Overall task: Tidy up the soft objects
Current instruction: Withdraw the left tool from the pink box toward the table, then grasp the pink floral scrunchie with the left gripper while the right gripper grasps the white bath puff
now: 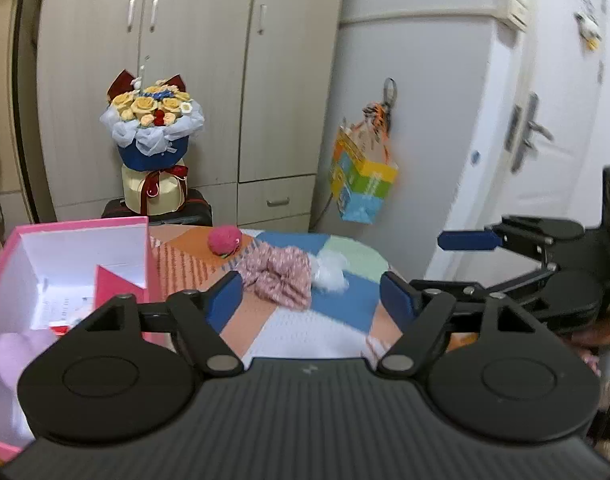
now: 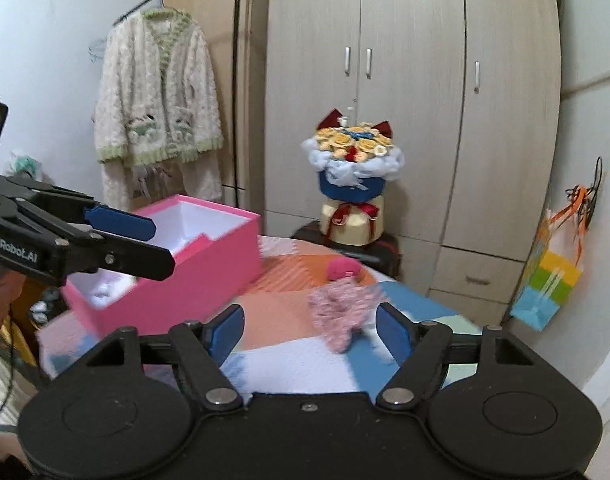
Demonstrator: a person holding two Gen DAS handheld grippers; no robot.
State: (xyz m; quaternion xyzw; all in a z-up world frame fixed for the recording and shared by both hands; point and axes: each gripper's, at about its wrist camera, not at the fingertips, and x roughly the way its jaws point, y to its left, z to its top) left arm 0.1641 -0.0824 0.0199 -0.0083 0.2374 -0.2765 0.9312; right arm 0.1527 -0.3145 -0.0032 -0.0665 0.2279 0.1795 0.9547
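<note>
Both grippers spread and empty above a patchwork mat, soft things lying beside a pink box.

The pink box [image 2: 177, 280] stands open on the mat [image 2: 281, 312]; to its right lie a pink knitted ball [image 2: 343, 269], nearer the camera a pink floral fabric bundle [image 2: 339, 312], and touching that, a white fluffy piece [image 1: 329, 270]. The left gripper [image 1: 309, 300] and right gripper [image 2: 309, 334] both have their jaws apart, nothing between them. The left gripper's side, over the box, reads "GenRobot.AI".
</note>
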